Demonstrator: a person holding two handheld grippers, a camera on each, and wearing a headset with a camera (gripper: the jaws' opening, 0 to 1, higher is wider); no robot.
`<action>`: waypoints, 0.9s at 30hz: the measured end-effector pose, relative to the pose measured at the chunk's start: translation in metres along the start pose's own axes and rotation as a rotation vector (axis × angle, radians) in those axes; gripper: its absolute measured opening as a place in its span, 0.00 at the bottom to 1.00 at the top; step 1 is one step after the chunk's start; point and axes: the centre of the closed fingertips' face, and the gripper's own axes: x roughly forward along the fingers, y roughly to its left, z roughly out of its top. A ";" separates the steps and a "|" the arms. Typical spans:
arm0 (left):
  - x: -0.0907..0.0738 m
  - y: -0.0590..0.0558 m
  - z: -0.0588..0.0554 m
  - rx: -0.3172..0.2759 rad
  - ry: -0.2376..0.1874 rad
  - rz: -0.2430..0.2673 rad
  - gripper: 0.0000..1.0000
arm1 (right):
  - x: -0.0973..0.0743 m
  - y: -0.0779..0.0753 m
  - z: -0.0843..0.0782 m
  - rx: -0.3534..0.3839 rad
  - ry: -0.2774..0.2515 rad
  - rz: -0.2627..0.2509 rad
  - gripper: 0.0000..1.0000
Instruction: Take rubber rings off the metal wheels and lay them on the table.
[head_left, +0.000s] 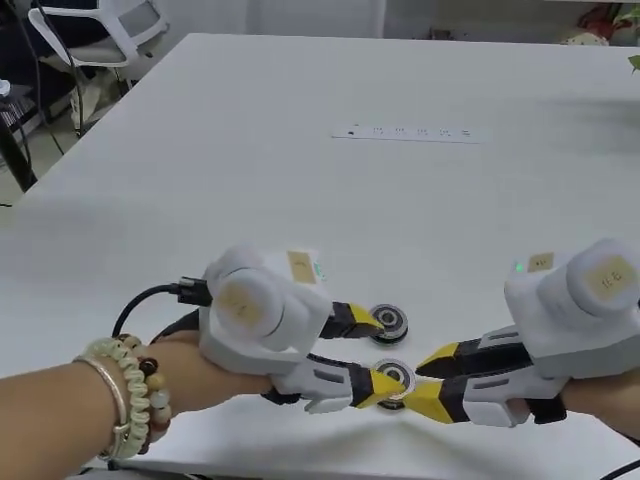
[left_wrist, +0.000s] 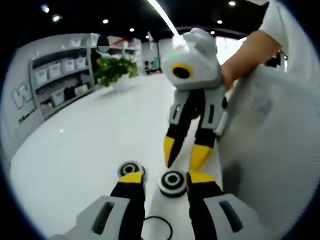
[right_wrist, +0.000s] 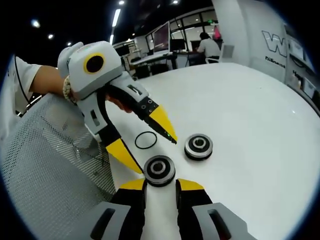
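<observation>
A hand (head_left: 188, 376) wearing beaded bracelets (head_left: 125, 397) reaches in from left of the near wheel and holds the left tongs (head_left: 378, 352) low over a white desk (head_left: 300, 150). The left tongs are released, their yellow-tipped jaws spread wide. One jaw reaches past the near wheel towards the far wheel, and the other lies against the near wheel's left edge. In the left gripper view the near wheel sits in the gap between these jaws, close to one tip and clear of the other.

The near wheel (head_left: 393, 376) is a small metal disc with a dark band round its rim, lying flat close to the desk's front edge. The far wheel (head_left: 388, 321) looks the same and lies flat just behind the near wheel, apart from it. A loose rubber ring (right_wrist: 145, 140), thin and black, lies flat on the desk left of the near wheel, under the body of the left tongs.

The right tongs (head_left: 412, 377) come in from right of the near wheel. They are also released and hold nothing, their yellow tips parted at the near wheel's right edge. Whether those tips touch it cannot be told.

Far behind the near wheel, a white power strip (head_left: 405, 131) lies on the desk
</observation>
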 end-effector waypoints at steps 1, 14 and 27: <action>0.001 -0.001 -0.001 0.003 0.001 0.000 0.32 | 0.000 0.000 -0.001 -0.002 0.003 0.000 0.20; 0.009 -0.008 -0.006 -0.001 0.019 -0.019 0.17 | 0.004 0.002 -0.003 -0.026 0.018 0.008 0.18; 0.010 -0.007 -0.008 0.008 0.020 -0.008 0.14 | 0.007 0.000 -0.007 -0.087 0.047 -0.020 0.19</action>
